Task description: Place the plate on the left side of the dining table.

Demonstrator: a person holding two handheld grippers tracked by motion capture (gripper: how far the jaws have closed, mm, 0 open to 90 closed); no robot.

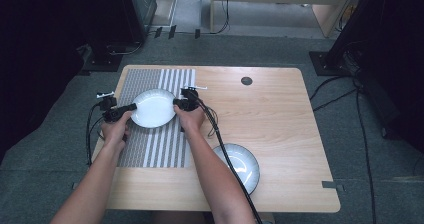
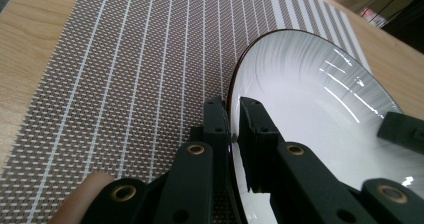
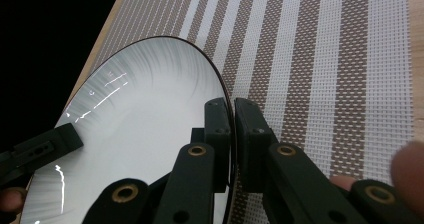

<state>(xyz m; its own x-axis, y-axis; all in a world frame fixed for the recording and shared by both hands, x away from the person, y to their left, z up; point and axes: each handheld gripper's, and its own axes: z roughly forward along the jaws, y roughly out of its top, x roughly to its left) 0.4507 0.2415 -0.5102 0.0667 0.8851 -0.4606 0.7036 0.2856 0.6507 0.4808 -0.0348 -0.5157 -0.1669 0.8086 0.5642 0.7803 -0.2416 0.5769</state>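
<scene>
Both my grippers, left [image 2: 234, 119] and right [image 3: 232, 119], clamp opposite rims of the white plate [image 1: 153, 108] over the striped placemat [image 1: 150, 149]; glazed, slippery, breakable

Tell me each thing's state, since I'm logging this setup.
White plate: gripped at both rims, over the striped placemat.
Left gripper: shut on the plate's rim.
Right gripper: shut on the opposite rim.
Second plate: upright, empty, on bare table.
</scene>
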